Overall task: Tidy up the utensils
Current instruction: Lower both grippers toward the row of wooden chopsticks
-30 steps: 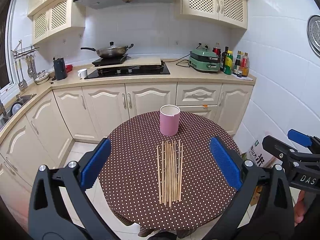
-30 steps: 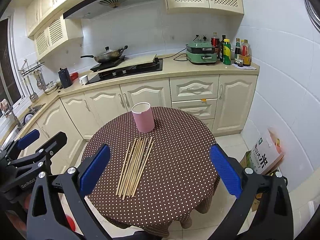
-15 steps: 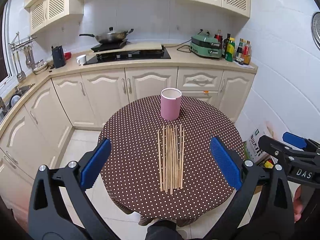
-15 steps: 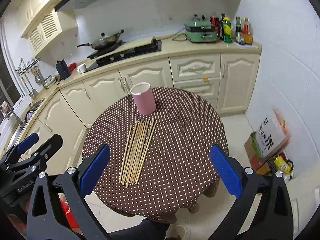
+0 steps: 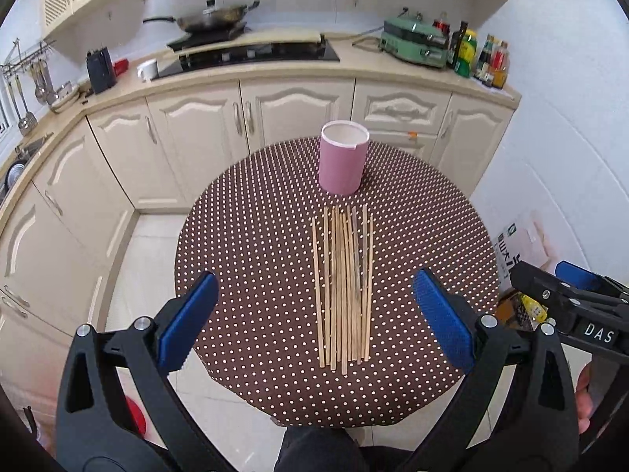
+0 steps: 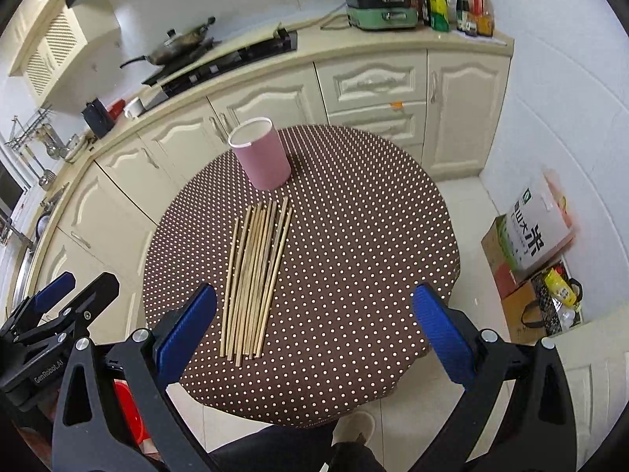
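Note:
Several wooden chopsticks lie side by side in a row on a round table with a brown polka-dot cloth. Beyond them stands an upright pink cylindrical holder, which looks empty. My left gripper hovers open above the table's near edge, its blue pads straddling the chopsticks' near ends. My right gripper is open too, hovering to the right of the chopsticks. Each gripper shows at the edge of the other's view.
Cream kitchen cabinets and a counter with a stove, wok and bottles curve behind the table. A rice bag and boxes sit on the floor at the right. A person's legs and slipper show below the table edge.
Both grippers have moved forward and tilted downward toward the table, so the chopsticks and holder appear larger and nearer. Both stay open. Nothing on the table has moved.

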Tool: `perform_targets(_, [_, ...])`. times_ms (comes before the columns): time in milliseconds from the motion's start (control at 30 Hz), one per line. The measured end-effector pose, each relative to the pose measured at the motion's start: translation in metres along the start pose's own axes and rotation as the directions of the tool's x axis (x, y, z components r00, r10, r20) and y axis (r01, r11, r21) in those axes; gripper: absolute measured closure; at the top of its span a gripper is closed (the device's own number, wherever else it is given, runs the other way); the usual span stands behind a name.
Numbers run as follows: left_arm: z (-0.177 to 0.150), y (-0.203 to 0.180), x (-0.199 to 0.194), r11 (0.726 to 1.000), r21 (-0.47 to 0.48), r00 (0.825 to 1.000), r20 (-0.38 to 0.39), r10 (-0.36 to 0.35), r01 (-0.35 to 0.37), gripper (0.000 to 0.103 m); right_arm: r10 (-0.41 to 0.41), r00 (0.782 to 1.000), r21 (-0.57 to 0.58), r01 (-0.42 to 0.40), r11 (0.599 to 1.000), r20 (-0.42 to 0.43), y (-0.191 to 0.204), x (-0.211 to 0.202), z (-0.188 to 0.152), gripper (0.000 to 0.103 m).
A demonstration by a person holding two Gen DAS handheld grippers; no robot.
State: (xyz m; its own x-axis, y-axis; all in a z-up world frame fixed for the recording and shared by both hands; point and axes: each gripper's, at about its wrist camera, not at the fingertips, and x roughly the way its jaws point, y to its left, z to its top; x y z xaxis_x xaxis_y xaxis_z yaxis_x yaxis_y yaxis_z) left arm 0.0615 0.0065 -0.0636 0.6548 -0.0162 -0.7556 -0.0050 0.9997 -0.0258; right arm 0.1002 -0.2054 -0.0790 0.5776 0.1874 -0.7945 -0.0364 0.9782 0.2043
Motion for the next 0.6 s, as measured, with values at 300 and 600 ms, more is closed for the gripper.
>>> perform_targets(300, [0.015,0.019,0.062,0.999,-0.033,0.991,-0.132,-0.006,0.001,0.006,-0.007,0.986,0.049,0.016,0.999,-0.166,0.002,0.065,0.017,0.007])
perform_targets(600, [0.022,0.042,0.133,0.999,-0.036,0.962,-0.273,0.007,-0.017,0.007,-0.052,0.958,0.056,0.071,0.996,-0.281,0.011,0.126,0.028,0.007])
